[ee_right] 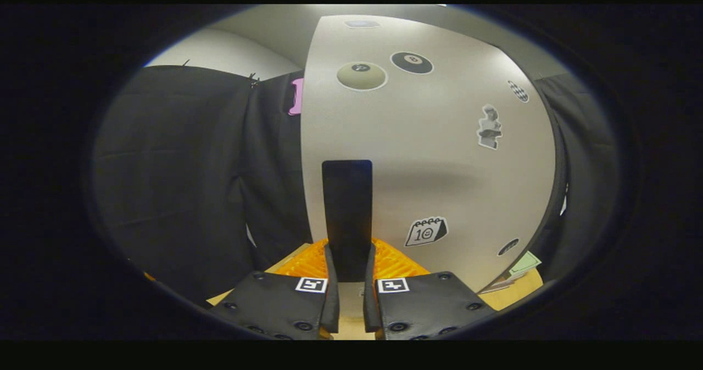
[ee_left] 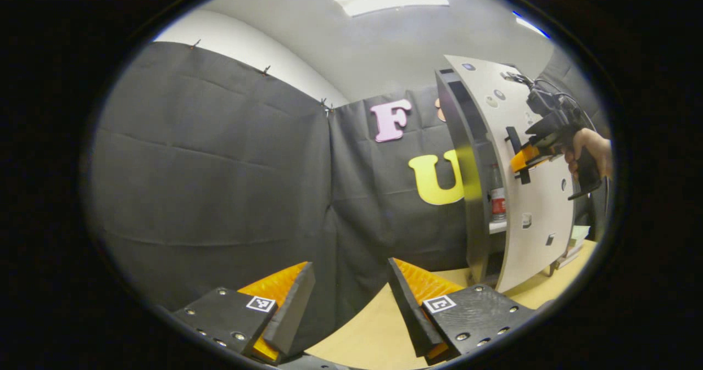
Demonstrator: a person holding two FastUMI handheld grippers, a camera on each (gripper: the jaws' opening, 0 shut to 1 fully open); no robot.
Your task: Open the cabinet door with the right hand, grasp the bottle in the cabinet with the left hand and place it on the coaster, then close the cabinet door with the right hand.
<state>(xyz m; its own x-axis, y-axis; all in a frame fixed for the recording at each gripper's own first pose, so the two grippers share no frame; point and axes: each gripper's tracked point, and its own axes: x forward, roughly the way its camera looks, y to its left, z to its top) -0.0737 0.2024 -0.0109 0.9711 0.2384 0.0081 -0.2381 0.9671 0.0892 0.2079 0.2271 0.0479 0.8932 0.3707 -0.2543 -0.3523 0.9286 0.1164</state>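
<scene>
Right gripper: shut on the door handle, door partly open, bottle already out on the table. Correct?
Not quite. The bottle still stands on the shelf inside the cabinet, as the left gripper view shows. The rest holds: right gripper is shut on the door handle, and the door is partly open.

Readable marks, as seen from my right claw's camera:
- Cabinet door, black billiard-ball sticker: numeral "8".
- Same door, calendar sticker: numeral "10".
- Pale ball sticker: numeral too small to read.
- Bottle label: illegible.
</scene>
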